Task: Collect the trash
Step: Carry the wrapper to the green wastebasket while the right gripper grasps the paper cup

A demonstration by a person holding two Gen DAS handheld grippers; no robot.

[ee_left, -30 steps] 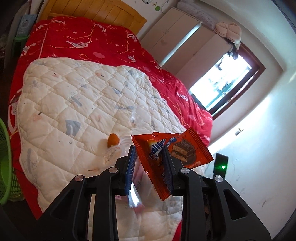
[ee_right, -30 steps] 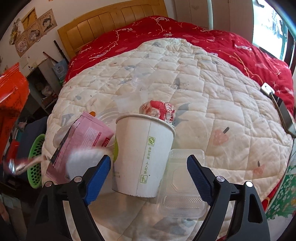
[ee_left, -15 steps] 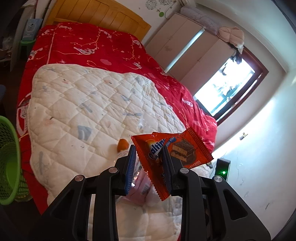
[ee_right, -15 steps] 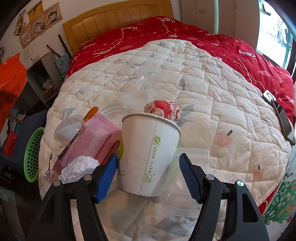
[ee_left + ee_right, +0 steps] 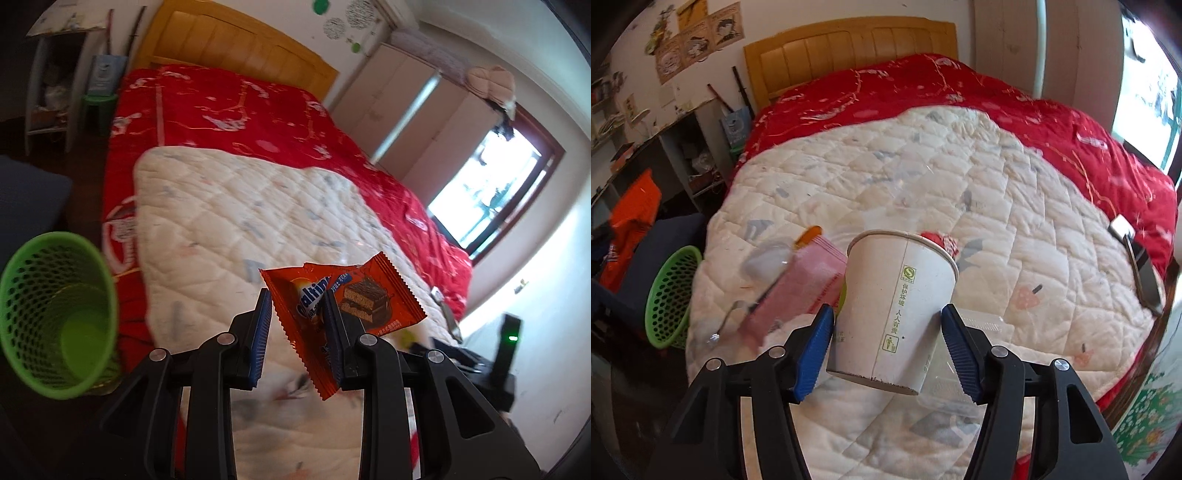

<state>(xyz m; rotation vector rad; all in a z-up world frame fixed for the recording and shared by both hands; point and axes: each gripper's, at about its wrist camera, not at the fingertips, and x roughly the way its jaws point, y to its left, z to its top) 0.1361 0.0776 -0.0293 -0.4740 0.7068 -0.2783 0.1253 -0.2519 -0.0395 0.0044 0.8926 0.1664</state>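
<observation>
My left gripper (image 5: 297,326) is shut on an orange snack wrapper (image 5: 373,295), held in the air over the bed's near left corner. A green mesh basket (image 5: 55,317) stands on the floor to its left, mouth toward me. My right gripper (image 5: 886,343) has its jaws closing on a white paper cup (image 5: 894,302); both blue pads touch its sides. The cup leans to the right, its base lifted off the white quilt (image 5: 960,177). In the right wrist view the basket (image 5: 672,295) sits at the bed's left edge.
Around the cup lie a pink wrapper (image 5: 798,295), a crumpled red wrapper (image 5: 942,242), a clear plastic box (image 5: 964,387), a spoon (image 5: 726,323), a clear lid (image 5: 764,260) and an orange bit (image 5: 809,234). A dark flat device (image 5: 1141,269) lies at the bed's right edge.
The left gripper carried the wrapper leftward, bringing the green basket into fuller view. The right jaws narrowed onto the cup, which tilted and rose.
</observation>
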